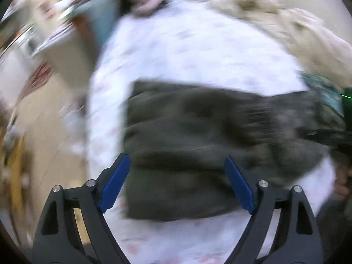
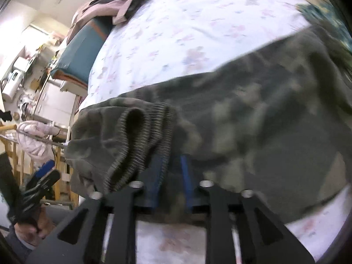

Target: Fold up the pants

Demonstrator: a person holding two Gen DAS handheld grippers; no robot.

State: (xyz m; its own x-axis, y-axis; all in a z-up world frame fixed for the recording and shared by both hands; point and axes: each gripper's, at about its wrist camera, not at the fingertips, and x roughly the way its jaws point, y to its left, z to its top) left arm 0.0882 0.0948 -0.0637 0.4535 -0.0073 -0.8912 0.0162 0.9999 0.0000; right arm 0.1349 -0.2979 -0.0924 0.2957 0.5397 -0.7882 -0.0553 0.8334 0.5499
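Left gripper (image 1: 177, 184): spread wide and holding nothing; the camouflage pants (image 1: 209, 149) lie flat just ahead of and between its blue pads (image 1: 115, 184), on the floral bedsheet (image 1: 198, 50).
Right gripper (image 2: 172, 176): narrowed onto a bunch of pants (image 2: 253, 118) fabric beside the ribbed cuff (image 2: 140, 145), which rises in front of the jaws and droops to their left.
Step in hand: judged to be carrying the cuffed leg end over for a fold while the left claw is free.
How to do it well: keep the right pinch firm and the carried edge level; bring the open left claw down on the near edge ahead of it to pin the cloth, so the lower layer does not drag across the sheet (a slipping layer spoils the crease).
Hard to make out: the left wrist view is heavily motion-blurred, so the waistband and fold lines are unreadable; the pale heap (image 1: 286, 22) far ahead and right of the left claw is probably other laundry.
Hidden: the right claw's pad tips are buried in fabric; how many layers they hold cannot be told.
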